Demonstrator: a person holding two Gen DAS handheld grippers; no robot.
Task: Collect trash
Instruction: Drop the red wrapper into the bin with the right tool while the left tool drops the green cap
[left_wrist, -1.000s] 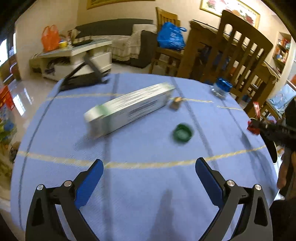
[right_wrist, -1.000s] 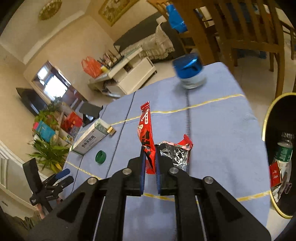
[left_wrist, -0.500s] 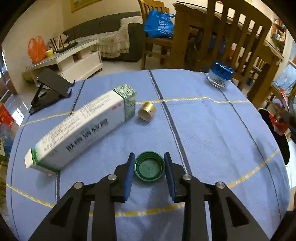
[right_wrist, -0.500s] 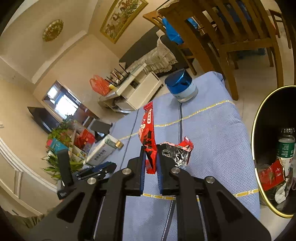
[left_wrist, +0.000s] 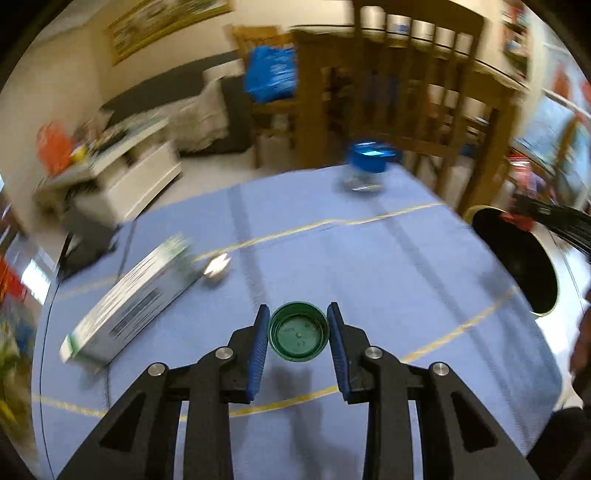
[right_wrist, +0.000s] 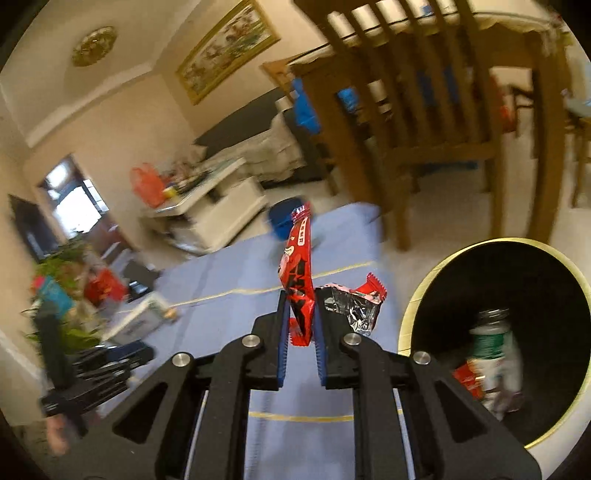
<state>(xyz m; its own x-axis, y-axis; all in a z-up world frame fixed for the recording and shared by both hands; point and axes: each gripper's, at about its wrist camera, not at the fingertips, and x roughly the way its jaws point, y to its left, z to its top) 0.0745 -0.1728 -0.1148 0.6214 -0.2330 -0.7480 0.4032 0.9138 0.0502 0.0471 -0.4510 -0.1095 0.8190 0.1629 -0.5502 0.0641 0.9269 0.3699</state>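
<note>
- Blue tablecloth (left_wrist: 388, 266) with yellow lines covers the table; living room behind is blurred
- Left gripper (left_wrist: 298, 332) pinches a green bottle cap (left_wrist: 298, 331) between its blue pads — cap's open side faces the camera
- Green-and-white box (left_wrist: 129, 302) lies on the cloth to the left, a small gold cap (left_wrist: 217, 266) just beside its far end
- Right gripper (right_wrist: 300, 314) clamps a red snack wrapper (right_wrist: 298, 273), its torn foil end (right_wrist: 352, 306) hanging to the right
- Black bin (right_wrist: 517, 332) stands beside the table at right — a bottle (right_wrist: 493, 354) and red scraps inside
</note>
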